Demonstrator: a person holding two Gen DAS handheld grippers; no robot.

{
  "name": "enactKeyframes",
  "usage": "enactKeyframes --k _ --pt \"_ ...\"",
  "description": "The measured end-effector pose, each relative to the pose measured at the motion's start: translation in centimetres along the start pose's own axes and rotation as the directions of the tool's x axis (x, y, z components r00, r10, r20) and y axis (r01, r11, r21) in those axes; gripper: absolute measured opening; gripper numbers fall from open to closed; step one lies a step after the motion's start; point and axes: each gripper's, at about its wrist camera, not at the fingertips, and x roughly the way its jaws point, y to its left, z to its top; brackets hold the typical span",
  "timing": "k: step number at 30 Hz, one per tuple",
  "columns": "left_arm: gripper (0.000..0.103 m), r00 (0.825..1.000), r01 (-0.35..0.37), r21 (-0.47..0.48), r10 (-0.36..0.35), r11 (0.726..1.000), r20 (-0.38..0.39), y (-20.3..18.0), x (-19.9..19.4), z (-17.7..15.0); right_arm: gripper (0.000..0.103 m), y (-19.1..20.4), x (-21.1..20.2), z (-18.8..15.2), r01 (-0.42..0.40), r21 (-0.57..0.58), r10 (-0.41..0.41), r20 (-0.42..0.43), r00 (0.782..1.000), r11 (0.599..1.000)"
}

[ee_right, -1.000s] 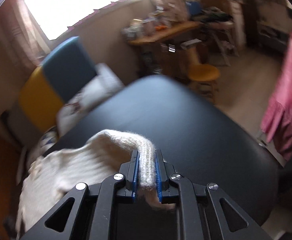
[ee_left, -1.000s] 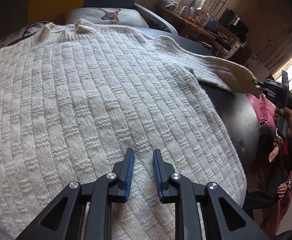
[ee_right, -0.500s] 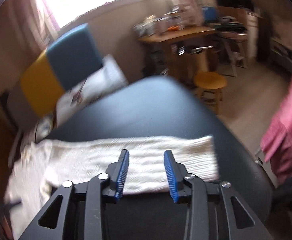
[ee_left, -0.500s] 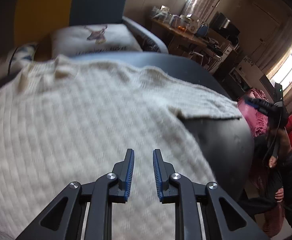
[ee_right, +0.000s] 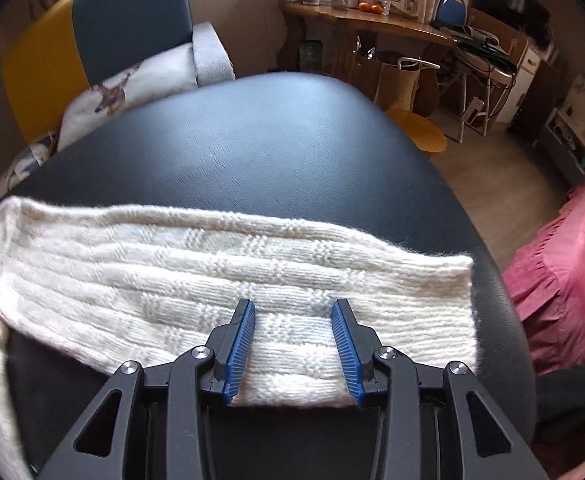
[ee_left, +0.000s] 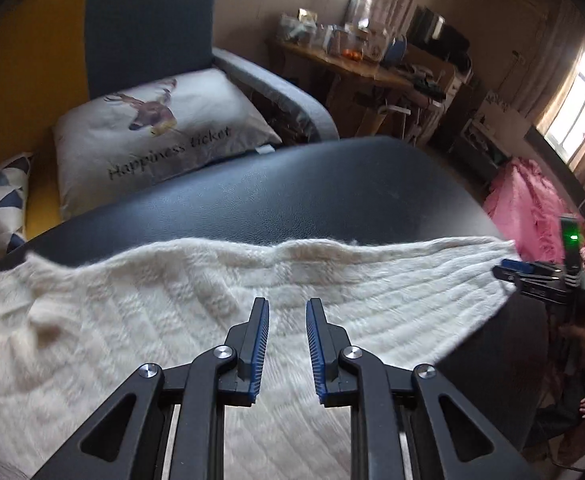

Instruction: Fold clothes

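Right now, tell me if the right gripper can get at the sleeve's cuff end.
Probably yes. The right gripper hangs open over the sweater sleeve, and the cuff lies flat just to its right with nothing in between.

Chunky-knit wool sweater (ee_right: 212, 272), grained leatherette table (ee_right: 276, 148)

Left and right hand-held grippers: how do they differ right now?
The right hand-held gripper gapes wider than the left hand-held gripper. The right sits over the cream knitted sweater's sleeve, the left over the sweater's body. Both are open, holding nothing.
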Motion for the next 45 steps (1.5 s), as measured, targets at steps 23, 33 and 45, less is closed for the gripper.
enactKeyframes --k 23,33,45 --pt "0.018 0.998 0.065 0.072 -0.064 0.995 -0.017 -2.5 -2.3 -7.4 0.049 11.2 -6.3 -1.7 -0.176 -0.248 0.213 0.130 0.968 0.953" --pt "0.018 0.994 0.093 0.031 -0.091 0.995 -0.054 -2.4 -0.9 -10.6 0.055 22.4 -0.1 -1.1 -0.156 -0.396 0.162 -0.017 0.987 0.905" --pt "0.018 0.987 0.156 0.003 -0.156 0.988 -0.044 -1.4 -1.0 -11.0 0.056 20.6 -2.9 -9.3 -0.715 -0.135 0.684 -0.214 0.697 0.686"
